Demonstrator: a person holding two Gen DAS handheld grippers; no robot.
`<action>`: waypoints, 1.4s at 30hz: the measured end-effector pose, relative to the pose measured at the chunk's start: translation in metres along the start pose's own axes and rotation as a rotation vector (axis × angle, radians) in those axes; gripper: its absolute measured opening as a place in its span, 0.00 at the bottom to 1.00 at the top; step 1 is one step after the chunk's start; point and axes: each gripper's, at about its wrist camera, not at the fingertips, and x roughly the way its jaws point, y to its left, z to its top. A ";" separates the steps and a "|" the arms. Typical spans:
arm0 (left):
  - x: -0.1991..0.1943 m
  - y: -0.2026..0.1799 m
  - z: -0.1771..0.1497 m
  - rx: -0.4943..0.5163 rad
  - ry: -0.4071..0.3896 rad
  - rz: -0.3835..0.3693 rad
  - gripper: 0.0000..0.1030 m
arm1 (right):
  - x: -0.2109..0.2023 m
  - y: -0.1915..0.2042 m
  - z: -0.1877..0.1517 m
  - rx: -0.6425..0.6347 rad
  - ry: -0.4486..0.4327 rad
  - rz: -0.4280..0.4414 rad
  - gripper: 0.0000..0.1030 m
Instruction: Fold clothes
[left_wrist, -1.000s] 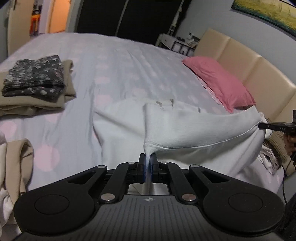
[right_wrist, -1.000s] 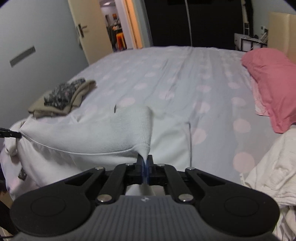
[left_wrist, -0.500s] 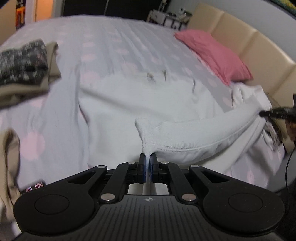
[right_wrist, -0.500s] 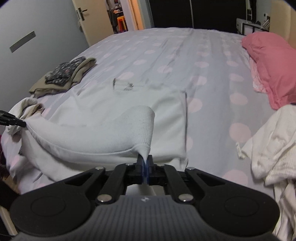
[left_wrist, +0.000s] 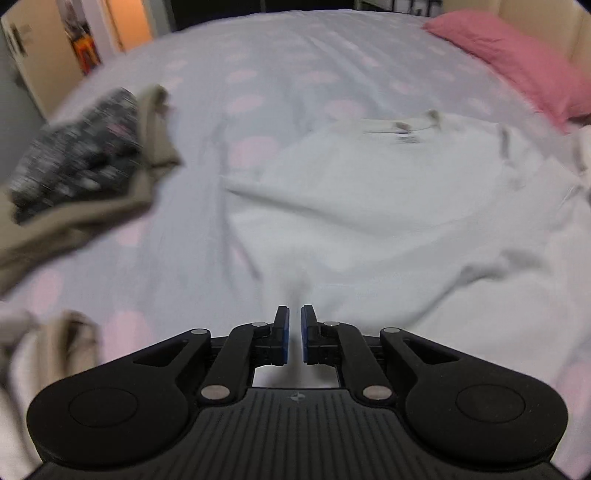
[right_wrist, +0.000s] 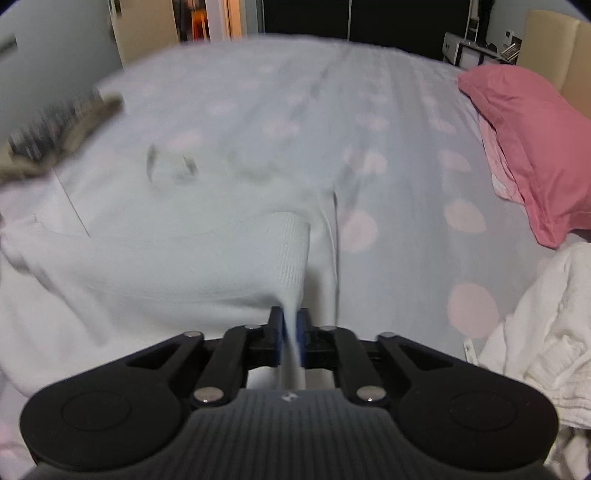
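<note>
Left tongs (left_wrist: 295, 334) parted a little, nothing visibly between the pads, hovering at the near edge of the white garment (left_wrist: 388, 206) spread on the bed (left_wrist: 295, 55). Further left in that view, blurred: folded dark patterned and beige clothes (left_wrist: 85, 173) in a stack, well apart from the garment. Right tongs (right_wrist: 290, 338) pressed onto a ribbed hem corner of the white garment (right_wrist: 155, 266), lifting it clear of the spotted sheet (cloth runs right down between the pads). Beyond, to the right: pink pillow (right_wrist: 524, 147) and a crumpled white heap (right_wrist: 546, 332), both apart from the work.

Step in hand, by the look of it: laying the lifted hem across the body. To do it well: carry the right corner low and level, land it square on the far side, release only once flat. Re-pinch with the left at the matching corner first, else a skewed, sagging fold likely.
</note>
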 end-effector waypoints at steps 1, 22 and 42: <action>-0.006 0.003 -0.001 -0.008 -0.025 0.019 0.10 | -0.002 -0.001 -0.002 -0.004 -0.001 0.003 0.18; -0.030 -0.020 -0.107 -0.004 0.124 -0.305 0.23 | -0.025 -0.015 -0.097 -0.059 0.192 0.156 0.51; -0.017 -0.013 -0.117 -0.008 0.153 -0.206 0.26 | -0.017 -0.003 -0.097 -0.105 0.229 0.169 0.51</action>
